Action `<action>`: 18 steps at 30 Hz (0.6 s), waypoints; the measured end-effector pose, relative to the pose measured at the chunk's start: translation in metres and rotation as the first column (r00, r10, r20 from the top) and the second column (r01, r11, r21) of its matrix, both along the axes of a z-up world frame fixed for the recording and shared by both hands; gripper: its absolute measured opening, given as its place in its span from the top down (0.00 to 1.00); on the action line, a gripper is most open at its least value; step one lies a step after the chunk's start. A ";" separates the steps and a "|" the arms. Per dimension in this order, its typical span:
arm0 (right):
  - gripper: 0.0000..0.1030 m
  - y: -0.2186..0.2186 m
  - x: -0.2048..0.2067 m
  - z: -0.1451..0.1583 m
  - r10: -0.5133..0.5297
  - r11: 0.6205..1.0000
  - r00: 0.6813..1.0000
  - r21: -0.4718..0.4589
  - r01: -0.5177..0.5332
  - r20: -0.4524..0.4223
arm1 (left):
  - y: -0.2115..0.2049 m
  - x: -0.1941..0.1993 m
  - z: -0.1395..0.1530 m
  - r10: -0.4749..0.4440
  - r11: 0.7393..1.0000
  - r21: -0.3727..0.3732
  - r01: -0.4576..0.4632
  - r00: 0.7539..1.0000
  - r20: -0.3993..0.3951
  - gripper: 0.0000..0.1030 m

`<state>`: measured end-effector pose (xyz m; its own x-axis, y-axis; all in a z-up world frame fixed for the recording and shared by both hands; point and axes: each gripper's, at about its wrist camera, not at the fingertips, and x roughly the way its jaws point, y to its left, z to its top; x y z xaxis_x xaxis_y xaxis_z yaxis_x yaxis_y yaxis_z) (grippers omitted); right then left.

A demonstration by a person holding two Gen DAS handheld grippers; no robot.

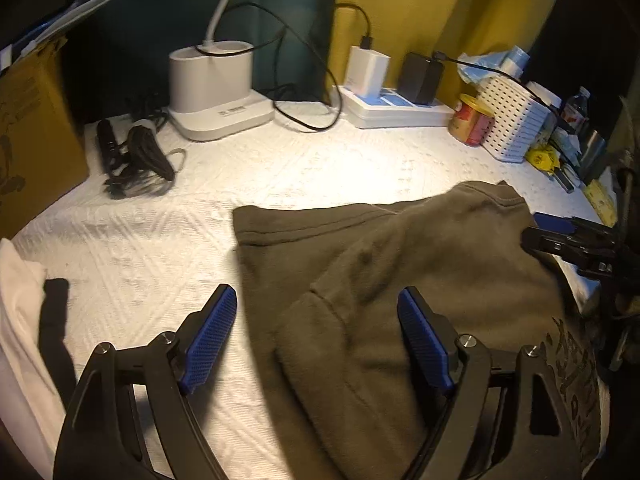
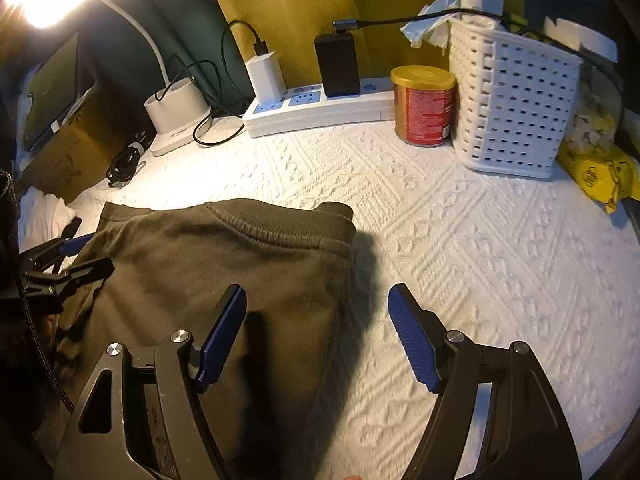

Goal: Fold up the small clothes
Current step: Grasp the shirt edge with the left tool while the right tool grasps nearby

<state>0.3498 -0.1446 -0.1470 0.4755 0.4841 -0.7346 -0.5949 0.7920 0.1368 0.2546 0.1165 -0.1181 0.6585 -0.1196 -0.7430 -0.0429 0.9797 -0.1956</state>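
Soft olive fleece garment point(image 2: 224, 264) lies rumpled on the white quilted bench point(image 2: 460, 264), both the left gripper point(image 1: 316, 336) and the right gripper point(image 2: 316, 332) spread wide, empty.

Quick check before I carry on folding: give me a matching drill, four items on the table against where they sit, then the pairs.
Items:
1. olive garment
2. red tin
3. white basket
4. black charger

Places:
A. plugged into the power strip
B. between the power strip and the basket
C. flat on the white cloth, in front of both claws
D. right of the red tin

Pairs: 1-C, 2-B, 3-D, 4-A
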 end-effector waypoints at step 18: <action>0.26 0.031 -0.008 0.000 0.110 0.993 0.993 -0.042 -0.109 0.041 | -0.041 0.007 0.003 -0.130 0.991 0.004 0.130 0.991 0.015 0.39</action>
